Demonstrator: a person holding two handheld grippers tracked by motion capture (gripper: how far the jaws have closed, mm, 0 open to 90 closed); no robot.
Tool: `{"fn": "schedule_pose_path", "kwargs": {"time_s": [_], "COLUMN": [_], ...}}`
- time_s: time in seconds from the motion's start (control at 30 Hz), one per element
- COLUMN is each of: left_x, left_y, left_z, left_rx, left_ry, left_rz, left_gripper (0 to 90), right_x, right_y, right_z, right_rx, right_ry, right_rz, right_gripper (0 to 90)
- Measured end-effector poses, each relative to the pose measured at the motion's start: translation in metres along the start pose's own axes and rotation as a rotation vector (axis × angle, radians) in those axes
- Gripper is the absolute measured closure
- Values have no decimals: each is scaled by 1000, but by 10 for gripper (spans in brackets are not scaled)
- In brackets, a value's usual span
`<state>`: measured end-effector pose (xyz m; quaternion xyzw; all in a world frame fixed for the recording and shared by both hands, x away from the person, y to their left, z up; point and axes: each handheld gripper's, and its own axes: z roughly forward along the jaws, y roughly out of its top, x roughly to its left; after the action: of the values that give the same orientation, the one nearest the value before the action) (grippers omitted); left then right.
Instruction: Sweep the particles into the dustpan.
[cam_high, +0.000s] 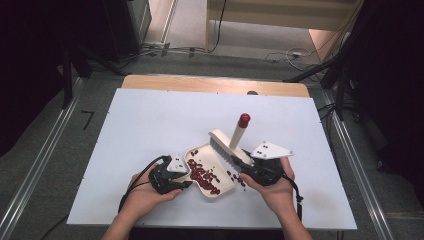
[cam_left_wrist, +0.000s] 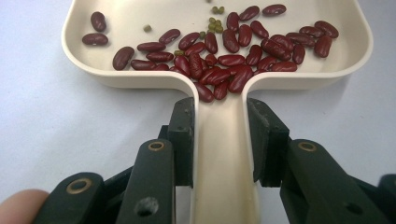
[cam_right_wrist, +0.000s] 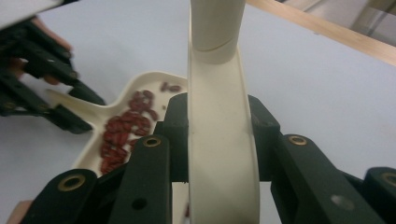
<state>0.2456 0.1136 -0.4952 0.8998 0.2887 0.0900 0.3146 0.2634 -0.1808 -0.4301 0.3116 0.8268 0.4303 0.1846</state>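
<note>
Your left gripper (cam_high: 186, 184) is clamped on the handle of the cream dustpan (cam_high: 225, 186), and in the left gripper view both black pads (cam_left_wrist: 184, 135) press flat against the two sides of that narrow handle (cam_left_wrist: 224, 158), just behind the point where it widens into the pan. The dustpan lies on the white table sheet (cam_high: 145, 125) near your edge, between your two hands, with its open mouth turned away from you towards the middle of the table. Red kidney beans (cam_left_wrist: 233, 51) are heaped in the pan close to the handle's throat, with a few small green mung beans (cam_left_wrist: 215, 23) scattered among them, and a few loose beans (cam_high: 240, 181) rest on the sheet just beside the pan's right rim. Your right gripper (cam_high: 245, 167) is closed on the cream handle of the hand brush (cam_high: 227, 145); in the right gripper view its pads (cam_right_wrist: 175, 140) squeeze the handle (cam_right_wrist: 219, 154) from both sides. The brush hangs over the far right corner of the dustpan, bristles facing down and towards the pan, its handle slanting up and away to a red knob (cam_high: 244, 120)
</note>
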Motion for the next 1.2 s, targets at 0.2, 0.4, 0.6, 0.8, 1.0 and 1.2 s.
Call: {"fn": "schedule_pose_path", "kwargs": {"time_s": [0.2,0.4,0.6,0.8,1.0,1.2], "left_x": [-5,-11,-18,-22,-26,-28], "left_y": [-4,-7,-7,-6,-6,-4], "left_z": [-3,-5,-4,-3,-2,-1], "left_rx": [3,5,2,1,5,11], "left_ry": [-6,-11,-32,-37,-34,-41], "left_rz": [17,25,32,43,55,66], "left_gripper": [662,662,662,662,662,662], "right_x": [-23,-31,-28,-19,-12,0], "right_y": [-21,-35,-49,-55,-54,-50], "right_z": [-16,-26,-27,-21,-19,-13], "right_rx": [25,37,74,99,98,107], "right_ry": [-73,-117,-136,-139,-144,-136], "right_rz": [72,105,124,129,134,124], "right_gripper": [656,655,656,656,656,656]}}
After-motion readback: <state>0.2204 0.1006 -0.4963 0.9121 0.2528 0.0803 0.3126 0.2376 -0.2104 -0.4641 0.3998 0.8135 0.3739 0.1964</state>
